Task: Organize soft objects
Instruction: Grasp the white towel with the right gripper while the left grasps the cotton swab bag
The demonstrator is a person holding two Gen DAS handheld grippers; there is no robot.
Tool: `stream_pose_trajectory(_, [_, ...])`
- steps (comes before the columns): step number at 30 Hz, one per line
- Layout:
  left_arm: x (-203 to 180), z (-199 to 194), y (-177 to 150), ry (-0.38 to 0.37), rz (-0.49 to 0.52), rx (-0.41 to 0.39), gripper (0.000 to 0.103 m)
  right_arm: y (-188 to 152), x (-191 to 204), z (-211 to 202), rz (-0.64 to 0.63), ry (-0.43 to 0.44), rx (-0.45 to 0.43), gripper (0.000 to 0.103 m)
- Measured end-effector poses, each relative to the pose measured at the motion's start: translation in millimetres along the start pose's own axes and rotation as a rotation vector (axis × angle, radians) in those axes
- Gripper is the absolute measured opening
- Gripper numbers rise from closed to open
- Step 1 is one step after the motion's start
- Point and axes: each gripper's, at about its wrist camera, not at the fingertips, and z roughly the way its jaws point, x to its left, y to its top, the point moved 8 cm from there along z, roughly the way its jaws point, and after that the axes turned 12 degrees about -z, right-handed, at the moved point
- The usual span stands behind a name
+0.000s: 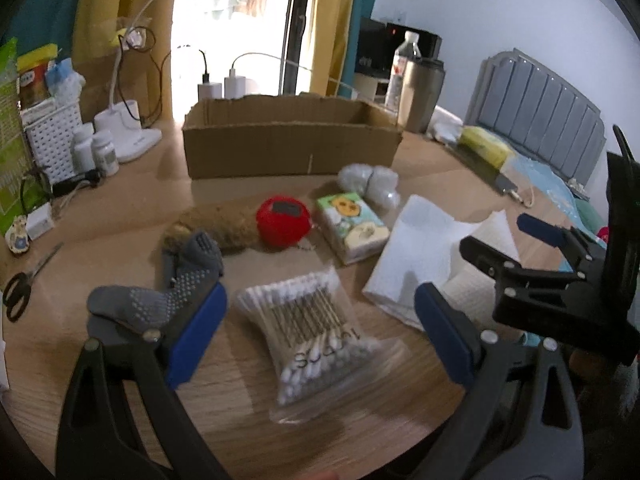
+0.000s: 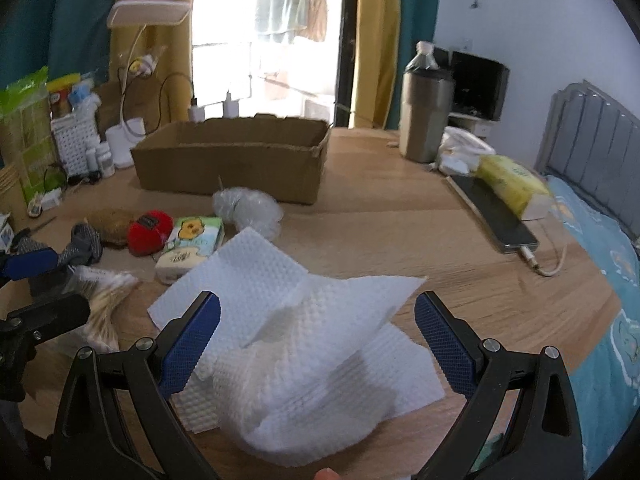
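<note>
My left gripper (image 1: pixel 320 336) is open, its fingers either side of a clear bag of cotton swabs (image 1: pixel 312 336). A grey sock (image 1: pixel 172 284) lies by its left finger. Behind are a brown plush (image 1: pixel 220 224), a red plush ball (image 1: pixel 284 220), a tissue pack (image 1: pixel 352 226) and a clear bag of cotton (image 1: pixel 368 184). My right gripper (image 2: pixel 318 344) is open over crumpled white paper towels (image 2: pixel 304 344); it also shows in the left wrist view (image 1: pixel 524 240). An open cardboard box (image 2: pixel 232 156) stands at the back.
A steel tumbler (image 2: pixel 424 116) and bottle stand back right. A phone with cable (image 2: pixel 496 216) and yellow tissue pack (image 2: pixel 512 184) lie at right by the bed. A white basket (image 1: pixel 52 136), pill bottles (image 1: pixel 96 152), lamp base (image 1: pixel 128 132) and scissors (image 1: pixel 24 284) are at left.
</note>
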Motion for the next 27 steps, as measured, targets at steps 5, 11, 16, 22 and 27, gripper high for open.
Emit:
stream_pose_trajectory(5, [-0.9, 11.4, -4.8, 0.011, 0.0, 0.028, 0.095, -4.1, 2.9, 15.0, -0.021, 0.029, 0.032, 0.1])
stream_pose_trajectory(11, [-0.1, 21.0, -13.0, 0.025, 0.003, 0.071, 0.095, -7.0, 10.8, 23.3, -0.05, 0.048, 0.045, 0.099])
stream_pose_trajectory(16, [-1.9, 24.2, -17.6, 0.023, 0.015, 0.093, 0.095, -9.8, 21.7, 30.4, -0.09, 0.06, 0.069, 0.081])
stream_pose_trajectory(22, [-3.2, 34.4, -28.0, 0.02, 0.017, 0.146, 0.08, -10.4, 23.7, 31.1, -0.099, 0.086, 0.061, 0.067])
stream_pose_trajectory(27, [-2.8, 39.9, -31.3, 0.026, 0.019, 0.169, 0.065, -9.8, 29.7, 29.6, -0.117, 0.13, 0.054, 0.051])
